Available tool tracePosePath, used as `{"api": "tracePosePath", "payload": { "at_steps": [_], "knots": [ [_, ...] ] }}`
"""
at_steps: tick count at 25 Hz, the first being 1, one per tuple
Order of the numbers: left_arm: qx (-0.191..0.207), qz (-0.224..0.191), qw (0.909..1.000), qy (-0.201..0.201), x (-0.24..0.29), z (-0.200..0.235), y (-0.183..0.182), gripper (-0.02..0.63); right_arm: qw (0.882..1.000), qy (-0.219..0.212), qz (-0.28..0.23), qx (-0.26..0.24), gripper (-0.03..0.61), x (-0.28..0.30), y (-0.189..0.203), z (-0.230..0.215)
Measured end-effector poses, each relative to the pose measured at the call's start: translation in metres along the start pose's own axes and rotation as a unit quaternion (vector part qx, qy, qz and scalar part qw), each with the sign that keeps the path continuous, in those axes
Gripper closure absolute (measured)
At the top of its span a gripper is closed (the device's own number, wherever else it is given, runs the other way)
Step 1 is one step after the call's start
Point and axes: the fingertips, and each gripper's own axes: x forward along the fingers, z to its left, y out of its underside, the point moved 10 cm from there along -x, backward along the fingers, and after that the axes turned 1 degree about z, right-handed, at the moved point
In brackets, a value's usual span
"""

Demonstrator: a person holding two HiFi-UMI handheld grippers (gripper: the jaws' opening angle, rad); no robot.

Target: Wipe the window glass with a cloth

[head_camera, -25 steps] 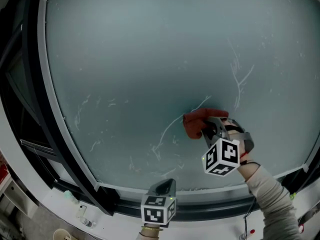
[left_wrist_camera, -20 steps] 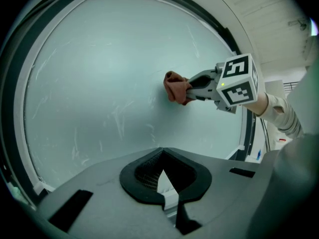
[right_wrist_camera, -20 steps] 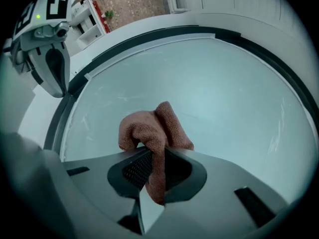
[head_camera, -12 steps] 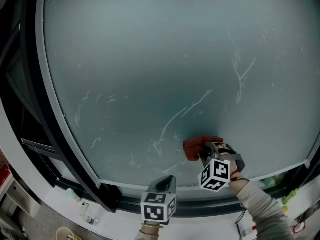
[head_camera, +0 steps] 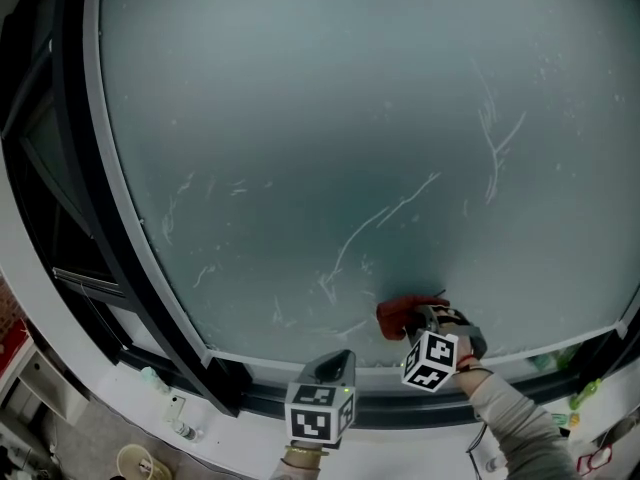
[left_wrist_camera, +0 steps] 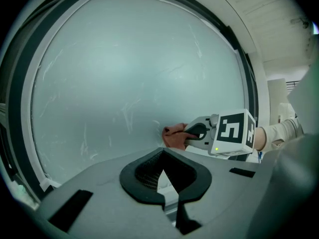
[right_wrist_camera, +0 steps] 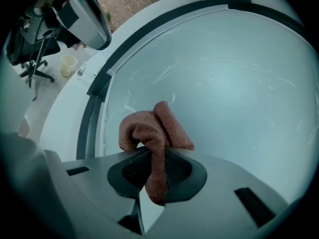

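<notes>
window glass (head_camera: 300, 118) top out of frame; small clutter (head_camera: 178, 413) lower left indistinct

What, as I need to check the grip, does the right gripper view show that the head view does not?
Only the right gripper view: the right gripper shut on the cloth, a strip hanging down between its jaws; also a black chair off to the side. Only the head view: the marker cube, the sleeve and the long streak above the cloth. Both: the reddish-brown cloth against the window glass, near its lower frame.
</notes>
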Motion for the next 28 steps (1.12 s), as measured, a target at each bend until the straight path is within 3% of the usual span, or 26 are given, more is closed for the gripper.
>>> {"api": "tracePosePath", "payload": {
  "at_steps": [9,13,21,28],
  "knots": [
    [0.003,-0.018,0.9998,0.003,-0.007,-0.007,-0.005,0.609,0.997,0.029,-0.062,0.047,0.528,-0.037,-0.014,-0.002],
    [0.003,-0.032,0.9995,0.001,-0.011,-0.012,-0.006,0.609,0.989,0.041,-0.104,0.098,0.528,-0.064,-0.022,0.001],
    [0.001,-0.058,0.9983,-0.004,-0.026,-0.018,0.006,0.609,0.956,0.053,-0.168,0.236,0.528,-0.108,-0.022,0.017],
    [0.0,-0.086,0.9963,-0.001,-0.037,-0.025,0.02,0.609,0.921,0.055,-0.185,0.338,0.528,-0.135,-0.009,0.039]
  ]
}}
